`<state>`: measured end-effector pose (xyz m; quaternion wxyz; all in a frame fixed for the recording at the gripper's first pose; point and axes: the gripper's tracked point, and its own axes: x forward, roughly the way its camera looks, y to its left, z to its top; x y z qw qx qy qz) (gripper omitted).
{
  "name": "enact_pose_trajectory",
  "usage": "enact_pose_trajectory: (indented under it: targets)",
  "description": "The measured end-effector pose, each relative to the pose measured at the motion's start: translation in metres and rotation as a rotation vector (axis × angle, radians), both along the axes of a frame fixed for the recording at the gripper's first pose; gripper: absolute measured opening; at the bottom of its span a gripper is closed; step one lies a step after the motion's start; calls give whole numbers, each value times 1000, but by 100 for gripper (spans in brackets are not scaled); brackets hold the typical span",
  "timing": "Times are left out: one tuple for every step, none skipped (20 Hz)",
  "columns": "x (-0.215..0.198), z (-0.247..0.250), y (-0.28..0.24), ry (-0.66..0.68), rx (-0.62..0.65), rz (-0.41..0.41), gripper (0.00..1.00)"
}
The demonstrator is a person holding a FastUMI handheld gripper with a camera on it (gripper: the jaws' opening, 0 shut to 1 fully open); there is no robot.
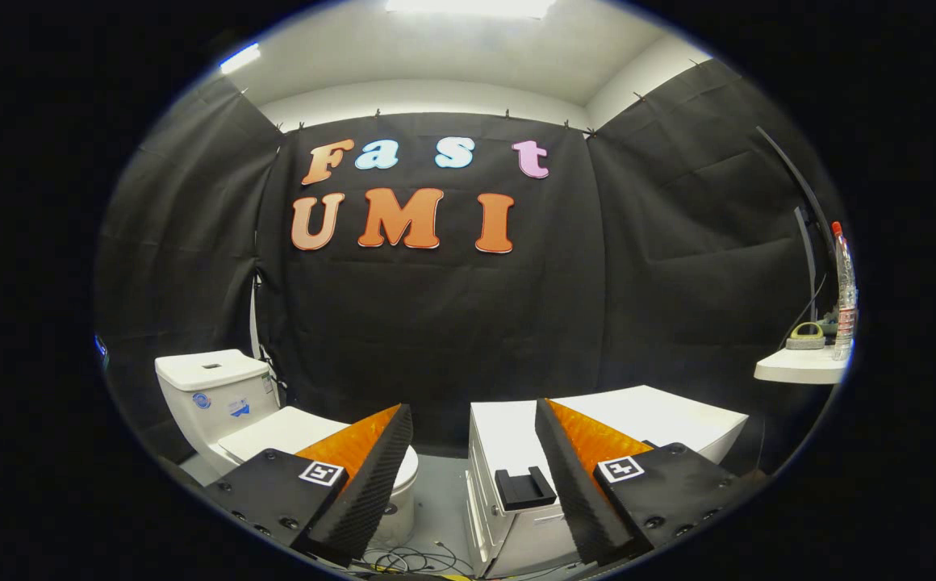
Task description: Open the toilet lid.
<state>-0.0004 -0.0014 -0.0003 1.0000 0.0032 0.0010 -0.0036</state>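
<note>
A white toilet (218, 399) stands on the floor, well ahead of the fingers and off to the left. Its lid (278, 428) lies down flat over the bowl, partly hidden behind the left finger (363, 468). The tank rises behind the lid against the black cloth wall. My gripper (472, 420) is open, held up in the air some way short of the toilet, with only the floor and wall showing between its orange and black fingers. The right finger (577, 476) overlaps a white cabinet.
A white cabinet (678, 420) with drawers and a black handle (523, 488) stands to the right of the toilet. A white shelf (799, 367) further right carries a clear bottle (843, 294) and a tape roll (805, 335). Cables (403, 558) lie on the grey floor between toilet and cabinet.
</note>
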Motion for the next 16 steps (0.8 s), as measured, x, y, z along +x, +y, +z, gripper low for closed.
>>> enact_pose_trajectory:
  targets:
    - [0, -1, -1, 2, 1, -2, 98]
    - [1, -1, -1, 2, 1, -2, 98]
    - [0, -2, -1, 2, 0, -1, 98]
    - [0, -3, -2, 5, 2, 0, 98]
    - [0, -5, -2, 8, 6, 0, 98]
    - [0, -6, -2, 11, 7, -1, 98]
    - [0, -6, -3, 8, 7, -4, 98]
    - [1, -3, -3, 6, 8, -5, 98]
    - [1, -4, -1, 5, 12, 3, 98]
    - [0, -3, 3, -13, 30, 18, 98]
    - [1, -1, 6, -33, 50, 23, 99]
    - [4, -5, 1, -19, 68, 0, 98]
    - [6, -11, 2, 8, 88, -17, 98]
    - [13, -12, 6, 11, 106, -29, 99]
    - [19, -8, 10, -4, 119, -52, 99]
    - [24, 5, 17, -36, 125, -70, 99]
